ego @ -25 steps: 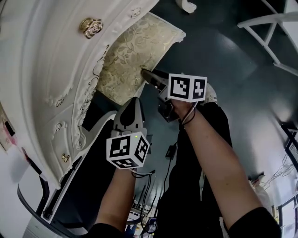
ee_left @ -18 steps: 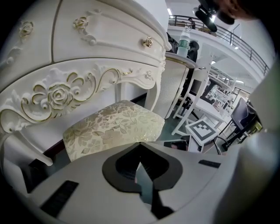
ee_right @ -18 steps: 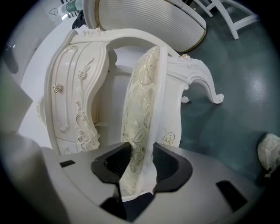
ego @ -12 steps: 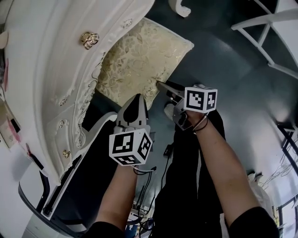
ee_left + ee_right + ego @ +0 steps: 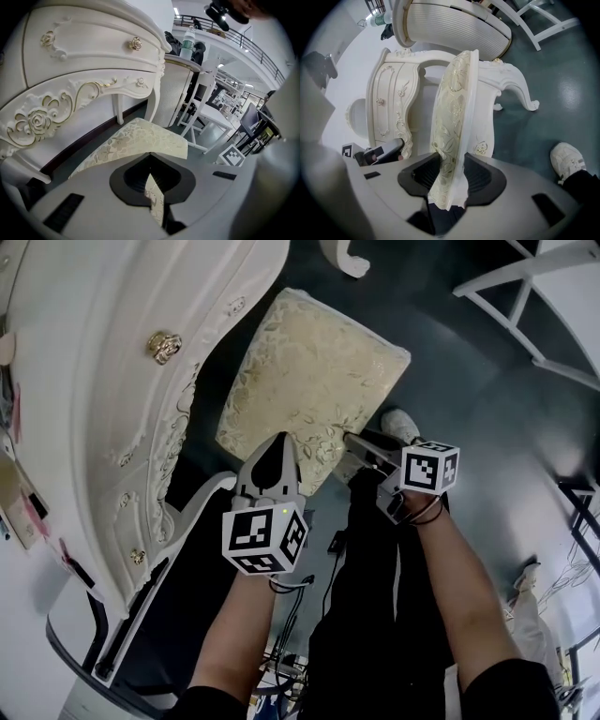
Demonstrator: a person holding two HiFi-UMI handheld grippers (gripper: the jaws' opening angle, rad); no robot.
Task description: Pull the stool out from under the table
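The stool (image 5: pixel 314 367) has a cream floral cushion and a white carved frame, and most of its seat stands out from under the ornate white table (image 5: pixel 103 381). My left gripper (image 5: pixel 277 442) is shut on the cushion's near edge, with the fabric pinched between its jaws (image 5: pixel 153 185). My right gripper (image 5: pixel 354 442) is shut on the seat's near right corner. In the right gripper view the cushion and seat rim (image 5: pixel 457 93) run edge-on between the pads (image 5: pixel 449 177). The stool's legs are hidden in the head view.
A gold drawer knob (image 5: pixel 163 345) sits on the table's front, with its curved leg (image 5: pixel 343 255) beyond the stool. A white framed piece of furniture (image 5: pixel 539 282) stands at the upper right. My shoe (image 5: pixel 399 424) is beside the right gripper. Cables (image 5: pixel 291 610) lie on the dark floor.
The stool has slid out from under the table, showing far more cushion. Both grippers moved with it, the right one farther to the right and down in the head view.
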